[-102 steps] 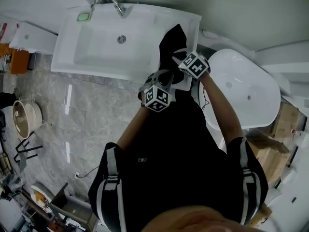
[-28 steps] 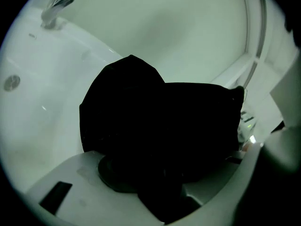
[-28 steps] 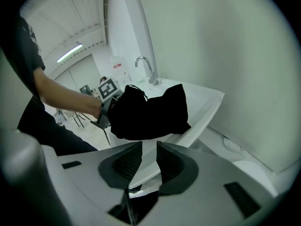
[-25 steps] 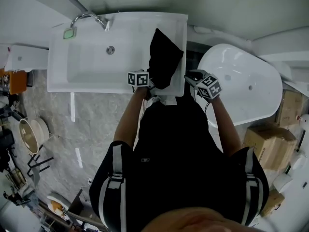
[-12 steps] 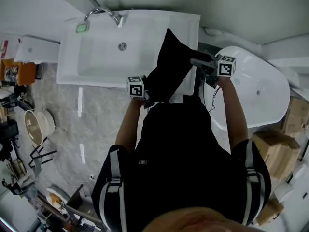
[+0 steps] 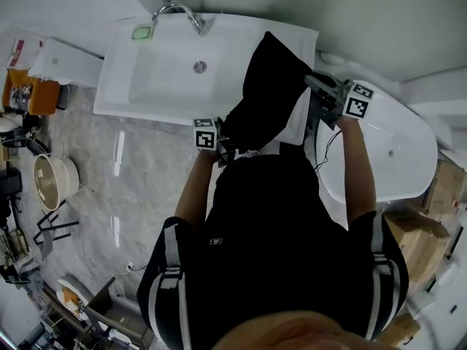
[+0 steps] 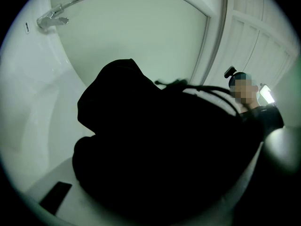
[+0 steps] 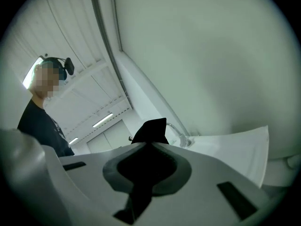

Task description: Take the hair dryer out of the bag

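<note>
holding the black bag [image 6: 268, 97] up over the right end of the white sink [image 6: 146, 86], one gripper on each side. done that way, most likely, to let it hang free and to get at its mouth.

right gripper [image 6: 312, 82] at the far right edge of the bag, pointing about level. just been closing, and now pinched tight on a thin fold of black cloth, seen poking out between the jaws in the right gripper view. probably there to tug one lip of the bag away.

left gripper [image 6: 224, 149] at the near left corner of the bag. looks clamped on the fat part, to carry the weight. hard to be sure, though: nothing but black cloth in the middle of the left gripper view, with only bits of grey jaw at the edges.

no hair dryer to be seen anywhere. must be inside the bag, going by the full, lumpy shape. not out yet, so only at the start of the job.

can't find the mouth of the bag in any view, or tell how to open it. can't see the near end of the bag from the head view either, lost against the person's dark shirt. white bathtub [image 6: 394, 152] off to the right, partly behind the arm. tap [image 6: 175, 9] at the far left of the sink, well apart from the bag.
</note>
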Demonstrator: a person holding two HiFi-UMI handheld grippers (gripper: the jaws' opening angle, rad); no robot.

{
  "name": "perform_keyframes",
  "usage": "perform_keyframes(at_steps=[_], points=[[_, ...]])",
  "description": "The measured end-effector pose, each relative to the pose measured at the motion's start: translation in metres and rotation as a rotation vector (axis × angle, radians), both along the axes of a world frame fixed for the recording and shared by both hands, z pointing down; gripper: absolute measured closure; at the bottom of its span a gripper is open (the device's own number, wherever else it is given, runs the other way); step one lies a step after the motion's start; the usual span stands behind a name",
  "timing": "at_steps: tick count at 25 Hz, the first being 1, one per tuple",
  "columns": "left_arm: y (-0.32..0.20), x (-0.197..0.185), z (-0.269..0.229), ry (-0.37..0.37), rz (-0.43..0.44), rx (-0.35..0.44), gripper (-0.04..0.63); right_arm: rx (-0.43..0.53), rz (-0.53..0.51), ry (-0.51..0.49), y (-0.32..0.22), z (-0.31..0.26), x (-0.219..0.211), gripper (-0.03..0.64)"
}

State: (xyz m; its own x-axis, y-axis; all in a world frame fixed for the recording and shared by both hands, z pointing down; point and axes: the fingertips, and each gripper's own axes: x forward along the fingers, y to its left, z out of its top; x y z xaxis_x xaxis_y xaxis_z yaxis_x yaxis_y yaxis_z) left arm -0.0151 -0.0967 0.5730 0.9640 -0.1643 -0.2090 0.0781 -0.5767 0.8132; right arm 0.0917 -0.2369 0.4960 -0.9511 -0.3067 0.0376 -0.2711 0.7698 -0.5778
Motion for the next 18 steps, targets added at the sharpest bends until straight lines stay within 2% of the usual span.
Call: perform_keyframes(at_steps=[7, 14, 18], points=[[0.015, -0.003, -0.005, 0.002, 0.027, 0.032, 0.403, 0.074, 0.147, 0.022, -0.033, -0.034, 0.018, 0.546], [0.027, -0.002, 0.003, -0.03, 0.03, 0.034, 0.403, 0.09, 0.208, 0.024, -0.055, -0.039, 0.038, 0.546], [0.034, -0.012, 0.002, -0.048, -0.006, 0.012, 0.403, 0.104, 0.225, 0.037, -0.069, -0.041, 0.036, 0.546]])
